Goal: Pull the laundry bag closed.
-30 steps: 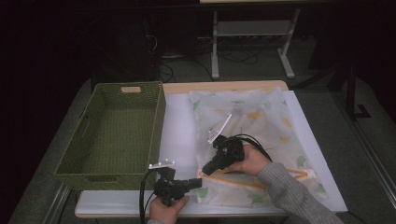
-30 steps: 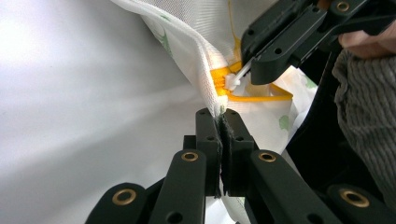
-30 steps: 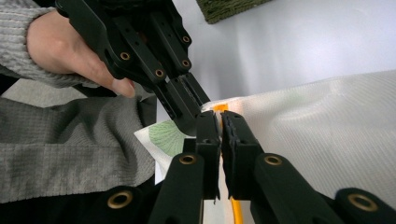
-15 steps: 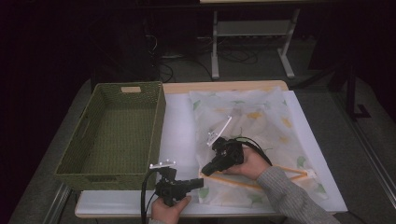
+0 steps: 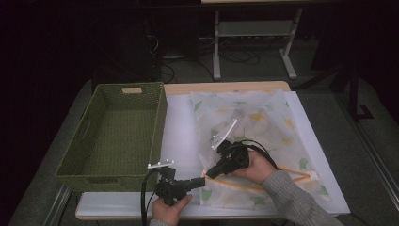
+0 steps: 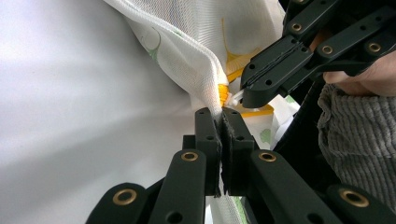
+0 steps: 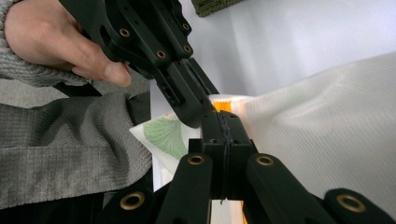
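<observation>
A white mesh bag (image 5: 254, 122) printed with green and yellow leaves lies flat on the white sheet, its orange zipper (image 5: 282, 175) running along the near side. At the bag's near left corner, my left gripper (image 5: 203, 179) is shut on the fabric edge (image 6: 205, 79) beside the zipper's end. My right gripper (image 5: 210, 173) comes in from the right and meets it tip to tip, shut on the orange zipper end (image 7: 219, 101). In the left gripper view, a small white piece (image 6: 235, 97) pokes out at the right gripper's tip. The pull itself is hidden by the jaws.
A deep green woven basket (image 5: 113, 132) stands on the left half of the table with nothing in it. The white sheet (image 5: 181, 136) covers the tabletop up to the wooden far edge (image 5: 226, 86). A metal stand (image 5: 254, 33) and cables sit on the floor beyond.
The right hand has edged slightly toward the near edge and the left gripper. The left hand and the bag stay where they were.
</observation>
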